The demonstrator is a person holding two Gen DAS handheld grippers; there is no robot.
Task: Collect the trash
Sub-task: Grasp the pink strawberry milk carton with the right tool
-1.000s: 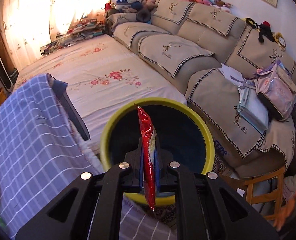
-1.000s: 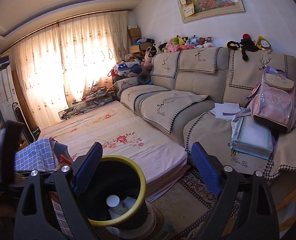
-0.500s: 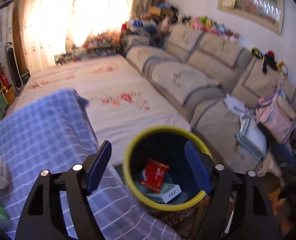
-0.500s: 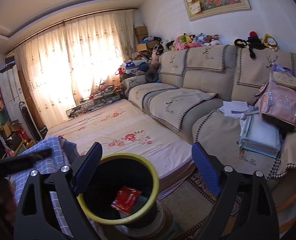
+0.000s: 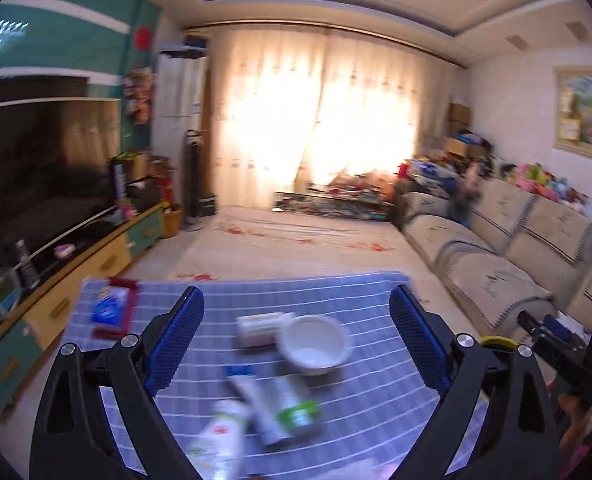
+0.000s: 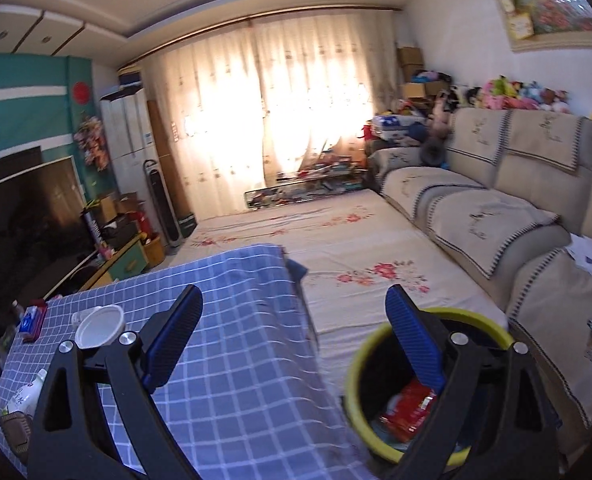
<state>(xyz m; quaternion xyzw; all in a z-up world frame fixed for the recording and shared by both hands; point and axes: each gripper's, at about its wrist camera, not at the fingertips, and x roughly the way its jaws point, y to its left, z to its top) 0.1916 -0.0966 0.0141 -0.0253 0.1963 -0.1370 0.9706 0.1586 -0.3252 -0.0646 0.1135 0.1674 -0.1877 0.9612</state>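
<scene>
Checked tablecloth (image 5: 375,384) holds litter; sofa (image 6: 515,200) lines the wall.

bottle (image 6: 24,394): red marks on the white label, lower left of the right wrist view, too small to read
red packet (image 6: 409,410): printing inside the bin, blurred
blue pack (image 5: 110,308): white print, left of the left wrist view, smeared
tube (image 5: 280,408): green label, perhaps lettering, unreadable
readable text: none
</scene>
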